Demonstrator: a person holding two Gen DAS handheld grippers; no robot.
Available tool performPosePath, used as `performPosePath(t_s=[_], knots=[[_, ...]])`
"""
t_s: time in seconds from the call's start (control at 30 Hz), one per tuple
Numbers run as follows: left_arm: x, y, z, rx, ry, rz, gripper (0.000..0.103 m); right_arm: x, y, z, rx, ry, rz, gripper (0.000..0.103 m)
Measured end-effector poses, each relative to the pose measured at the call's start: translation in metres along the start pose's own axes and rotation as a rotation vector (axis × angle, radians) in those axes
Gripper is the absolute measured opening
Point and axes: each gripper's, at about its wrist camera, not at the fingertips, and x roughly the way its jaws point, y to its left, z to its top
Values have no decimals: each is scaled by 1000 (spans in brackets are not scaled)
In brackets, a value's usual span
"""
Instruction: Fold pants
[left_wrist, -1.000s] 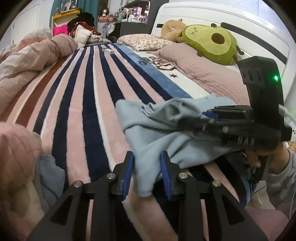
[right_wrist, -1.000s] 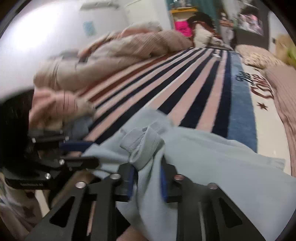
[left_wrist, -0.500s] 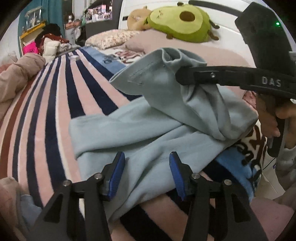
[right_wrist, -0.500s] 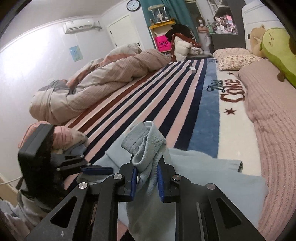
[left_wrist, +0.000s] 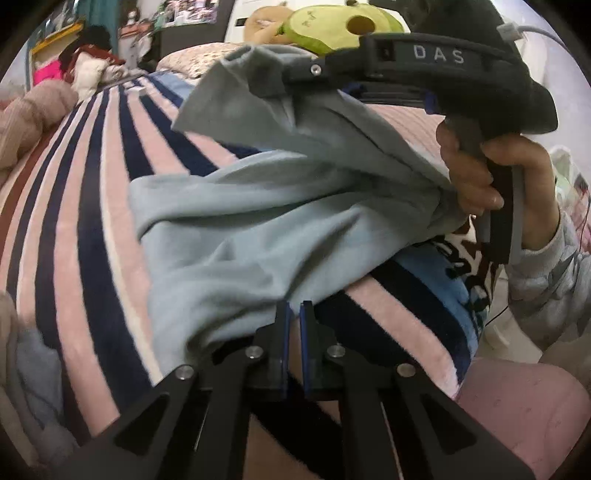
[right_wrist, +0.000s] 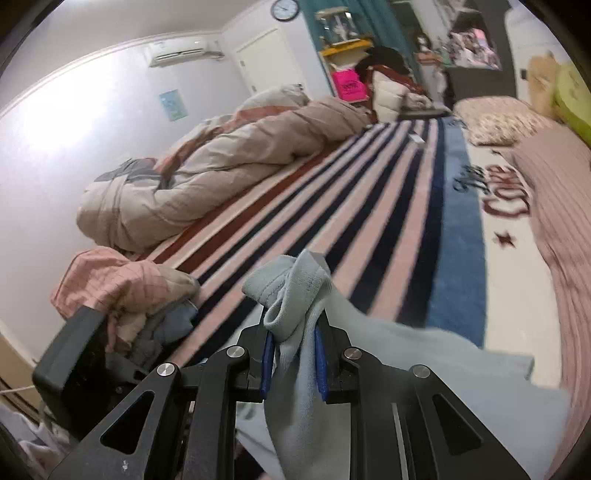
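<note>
A: What is the biggest thing here?

B: The bed, covered with a striped blanket (left_wrist: 92, 229) in pink, navy and white. A crumpled beige duvet (right_wrist: 221, 166) lies along its far side, and an avocado plush toy (left_wrist: 332, 26) sits by the headboard.

A: And where are the pants?

B: The light blue pants (left_wrist: 240, 236) lie spread on the striped blanket, near the edge of the bed. One end is lifted above the bed, the rest hangs down and rests on the blanket.

A: Who lifts it?

B: The right gripper (right_wrist: 293, 354). Its blue pads are closed on a bunched fold of the pants, and the cloth sticks up between the fingers. A hand (left_wrist: 480, 177) holds its handle.

A: And the left gripper (left_wrist: 293, 314)?

B: Its jaws have just been closing and now stand almost together. They are at the near edge of the pants. If cloth is pinched between them, I cannot tell.
</note>
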Motion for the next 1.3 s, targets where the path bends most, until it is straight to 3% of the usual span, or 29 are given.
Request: performPosePath(t_s=[0.07,0.13,0.27,0.4,0.47,0.53,0.67,0.73,0.8,0.9,1.03,1.13,1.3], knots=[[-14,7,2,-45,-42,-25,17,5,10,6,-21,-7,14,13],[-30,10,3,-60,-99,4,48,12,21,11,-40,-8,41,13],[-57,21,7,-141,-186,56,53,31,39,10,-86,33,72,13],[-75,32,8,-200,-245,126,58,59,41,-12,-91,155,84,14],[-77,36,8,-223,-264,125,61,69,43,-26,-105,218,89,22],[-75,40,10,-250,-272,125,61,74,44,-41,-116,266,95,38],[-72,51,16,-284,-284,133,61,51,39,-45,-101,252,111,52],[-68,52,22,-290,-296,113,61,26,30,-43,-70,205,131,55],[-61,52,29,-305,-296,99,62,-5,16,-41,-38,141,81,56],[-42,56,40,-332,-268,126,62,-53,-20,-42,34,41,-120,57],[-19,59,43,-348,-212,181,61,-77,-57,-55,89,28,-330,59],[-5,63,34,-358,-144,246,61,-74,-72,-74,133,82,-322,59],[4,68,11,-390,-82,237,63,-80,-84,-98,201,87,-294,62]])
